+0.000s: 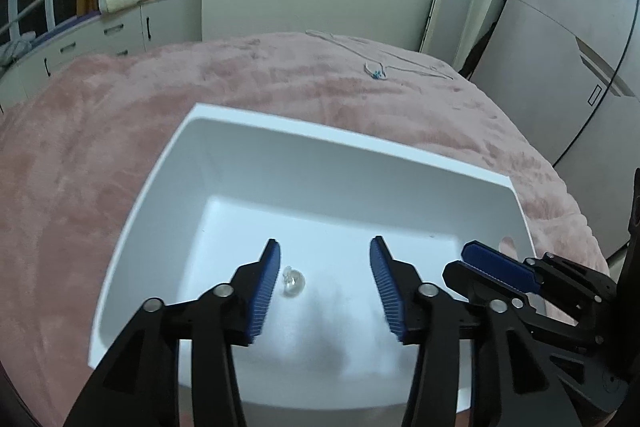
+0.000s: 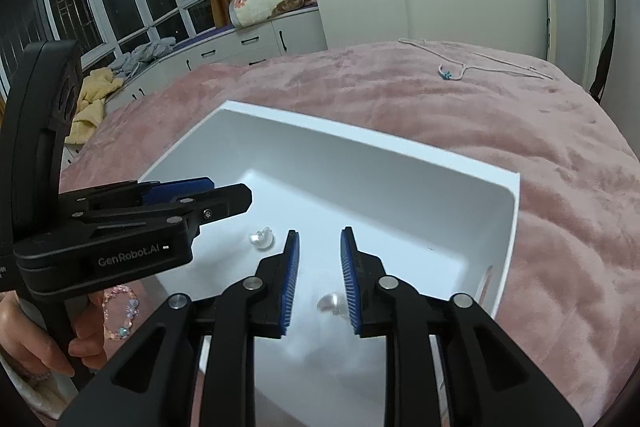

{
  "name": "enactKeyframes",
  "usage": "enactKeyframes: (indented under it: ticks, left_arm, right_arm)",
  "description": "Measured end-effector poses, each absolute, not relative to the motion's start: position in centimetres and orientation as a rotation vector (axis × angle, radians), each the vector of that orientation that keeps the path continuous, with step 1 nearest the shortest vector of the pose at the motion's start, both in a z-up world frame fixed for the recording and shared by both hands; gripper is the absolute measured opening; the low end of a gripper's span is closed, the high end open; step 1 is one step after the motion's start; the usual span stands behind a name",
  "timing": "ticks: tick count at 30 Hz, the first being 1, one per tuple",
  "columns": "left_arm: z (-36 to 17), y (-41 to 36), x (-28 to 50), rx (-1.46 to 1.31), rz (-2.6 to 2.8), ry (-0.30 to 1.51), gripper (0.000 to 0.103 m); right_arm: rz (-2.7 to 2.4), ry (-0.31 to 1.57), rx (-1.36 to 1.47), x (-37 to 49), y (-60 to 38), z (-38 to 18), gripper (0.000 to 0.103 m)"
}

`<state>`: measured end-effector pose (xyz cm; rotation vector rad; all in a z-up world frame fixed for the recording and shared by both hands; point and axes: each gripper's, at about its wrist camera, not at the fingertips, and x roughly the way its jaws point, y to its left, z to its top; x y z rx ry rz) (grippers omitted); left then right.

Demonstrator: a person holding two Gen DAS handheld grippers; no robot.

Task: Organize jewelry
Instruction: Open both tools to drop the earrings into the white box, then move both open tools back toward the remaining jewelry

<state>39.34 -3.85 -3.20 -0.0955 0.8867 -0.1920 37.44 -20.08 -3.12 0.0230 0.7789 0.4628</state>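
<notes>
A white box (image 1: pixel 248 123) (image 2: pixel 360 137) sits on the pink blanket. My left gripper (image 1: pixel 324 251) is open and empty over the box; a pearl earring (image 1: pixel 293 283) lies on the box floor between its fingers, near the left one. My right gripper (image 2: pixel 319 237) is open and empty over the box. Two pearl earrings lie inside, one (image 2: pixel 262 239) to its left and one (image 2: pixel 331 303) against its right finger. The right gripper also shows at the right of the left wrist view (image 1: pixel 496 267), and the left gripper at the left of the right wrist view (image 2: pixel 192 199).
A thin necklace with a blue bead (image 1: pixel 376 71) (image 2: pixel 448 73) lies on the far side of the pink blanket (image 1: pixel 100 147) (image 2: pixel 560 187). A colourful beaded bracelet (image 2: pixel 120 311) lies left of the box. Beyond stand white drawers, a wardrobe and a mirror.
</notes>
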Motion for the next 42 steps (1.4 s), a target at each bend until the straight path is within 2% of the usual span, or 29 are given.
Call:
enactKeyframes:
  ticks: [5, 8, 13, 15, 23, 30, 42]
  left_arm:
    - [-0.4, -4.1, 37.4, -0.064, -0.182, 0.831, 0.060]
    - [1.9, -4.0, 35.9, -0.067, -0.187, 0.796, 0.062]
    - [6.2, -3.6, 31.6, -0.025, -0.173, 0.703, 0.073]
    - [7.7, -3.1, 29.6, -0.012, -0.159, 0.675, 0.081]
    - [11.9, 0.1, 21.9, 0.000, -0.115, 0.594, 0.091]
    - [12.2, 3.6, 14.9, 0.016, -0.030, 0.572, 0.093]
    - [6.2, 9.3, 8.8, -0.042, 0.015, 0.589, 0.094]
  right_arm:
    - [0.466, 0.717, 0.026, 35.9, -20.5, -0.8, 0.050]
    - [0.481, 0.664, 0.013, 34.1, -20.5, 1.5, 0.054]
    - [0.485, 0.582, -0.026, 30.5, -20.5, 4.7, 0.065]
    - [0.498, 0.546, -0.035, 28.5, -20.6, 6.1, 0.071]
    - [0.538, 0.449, -0.076, 21.5, -20.2, 9.2, 0.081]
    - [0.582, 0.410, -0.104, 17.2, -19.9, 9.3, 0.083]
    - [0.619, 0.465, -0.159, 14.2, -19.4, 4.7, 0.084]
